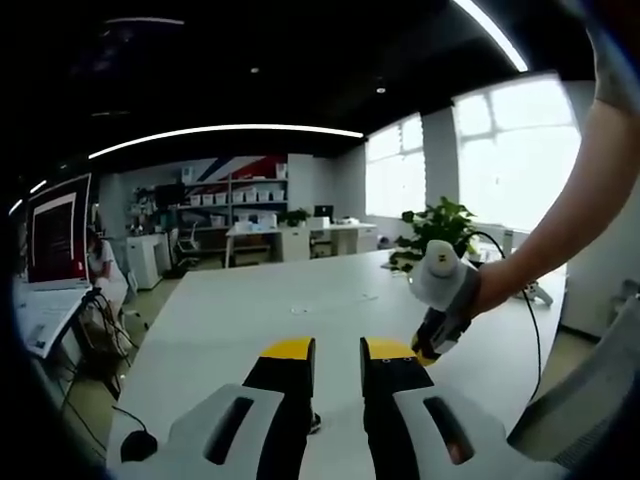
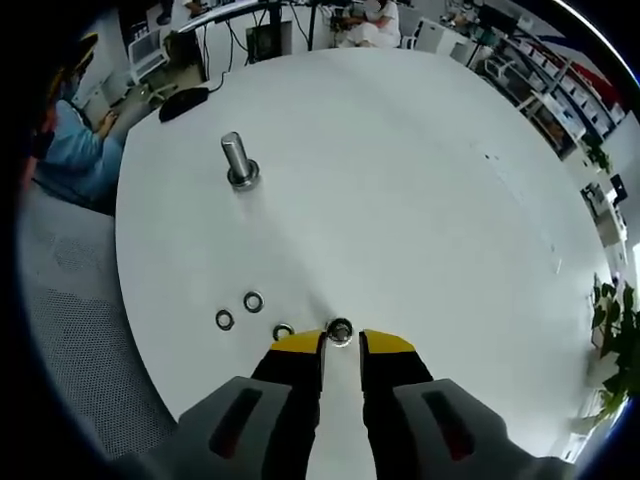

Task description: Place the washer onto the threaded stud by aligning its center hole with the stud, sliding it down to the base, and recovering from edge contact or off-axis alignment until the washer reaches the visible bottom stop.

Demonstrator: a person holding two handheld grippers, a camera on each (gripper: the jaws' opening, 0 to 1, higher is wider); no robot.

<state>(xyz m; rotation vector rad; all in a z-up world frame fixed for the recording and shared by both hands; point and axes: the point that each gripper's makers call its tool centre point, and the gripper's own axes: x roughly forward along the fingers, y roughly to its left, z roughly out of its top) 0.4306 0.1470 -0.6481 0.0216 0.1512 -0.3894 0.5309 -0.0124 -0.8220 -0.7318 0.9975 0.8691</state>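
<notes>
An upright threaded stud (image 2: pixel 235 158) stands on its round base on the white table (image 2: pixel 420 180), far ahead and to the left in the right gripper view. Several loose washers lie close in front of the jaws: one (image 2: pixel 224 320), another (image 2: pixel 253 301) and a third (image 2: pixel 283 331). One more washer (image 2: pixel 340 331) lies flat right at the mouth of my right gripper (image 2: pixel 342 340), whose jaws stand slightly apart on either side of it. My left gripper (image 1: pixel 338 350) hovers over the table, narrowly open with nothing between its jaws. The right gripper (image 1: pixel 440 300) also shows in the left gripper view, tipped down onto the table.
A person in blue (image 2: pixel 75 130) sits at the table's left edge in the right gripper view. A black mouse (image 1: pixel 138 445) lies near the table's near-left edge. A laptop (image 1: pixel 55 260), a potted plant (image 1: pixel 440 225) and office desks (image 1: pixel 290 240) surround the table (image 1: pixel 250 320).
</notes>
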